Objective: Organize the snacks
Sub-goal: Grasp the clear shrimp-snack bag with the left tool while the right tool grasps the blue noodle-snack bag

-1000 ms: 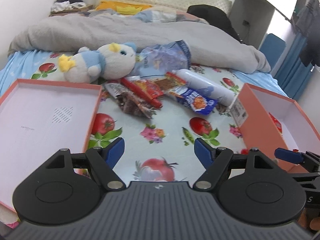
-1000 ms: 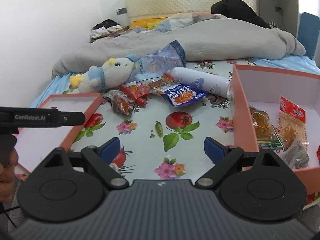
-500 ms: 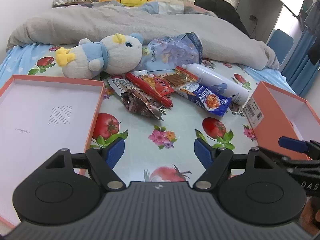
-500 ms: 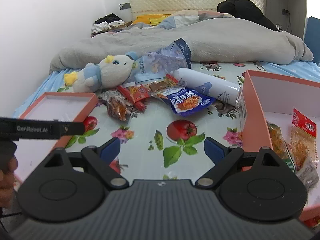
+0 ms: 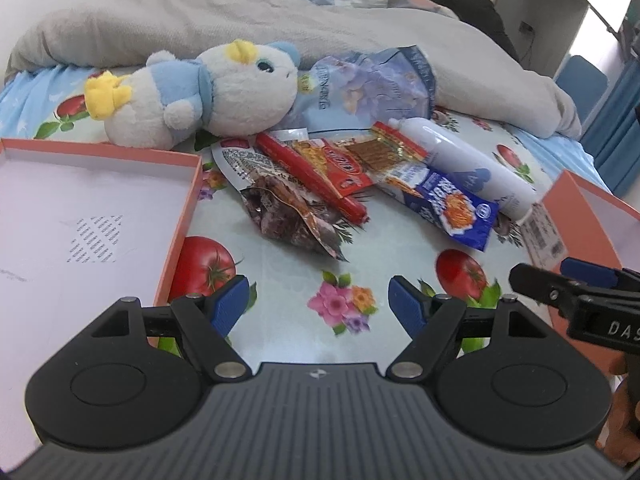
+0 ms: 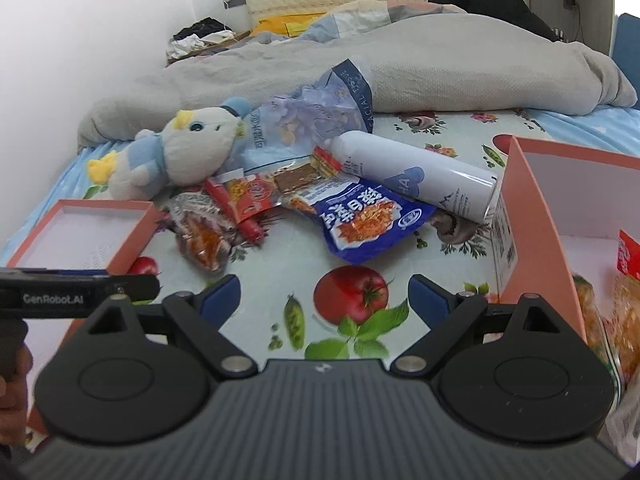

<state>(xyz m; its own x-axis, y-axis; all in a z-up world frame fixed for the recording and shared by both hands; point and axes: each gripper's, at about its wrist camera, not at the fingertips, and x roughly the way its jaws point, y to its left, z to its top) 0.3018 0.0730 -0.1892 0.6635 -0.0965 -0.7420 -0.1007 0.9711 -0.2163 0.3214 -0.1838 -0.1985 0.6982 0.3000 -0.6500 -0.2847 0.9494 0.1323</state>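
Observation:
Snack packets lie in a heap on the flowered bed sheet: a blue packet (image 5: 452,210) (image 6: 368,216), a red sausage stick (image 5: 312,178) (image 6: 234,210), a red-orange packet (image 5: 340,164), a brown-strip packet (image 5: 384,148) and a clear packet of dark snacks (image 5: 284,212) (image 6: 200,232). My left gripper (image 5: 320,306) is open and empty, a short way before the heap. My right gripper (image 6: 324,300) is open and empty, in front of the blue packet. An orange box (image 6: 532,216) at the right holds several snack packets (image 6: 628,280).
An empty orange box lid (image 5: 80,216) (image 6: 84,228) lies at the left. A plush toy (image 5: 192,92), a pale blue bag (image 5: 372,88) and a white spray can (image 5: 468,164) (image 6: 416,174) lie among the snacks. A grey duvet (image 5: 240,28) lies behind.
Both grippers have moved forward toward the snack heap, which looks larger and nearer now. Both stay open and empty. Nothing on the bed has moved.

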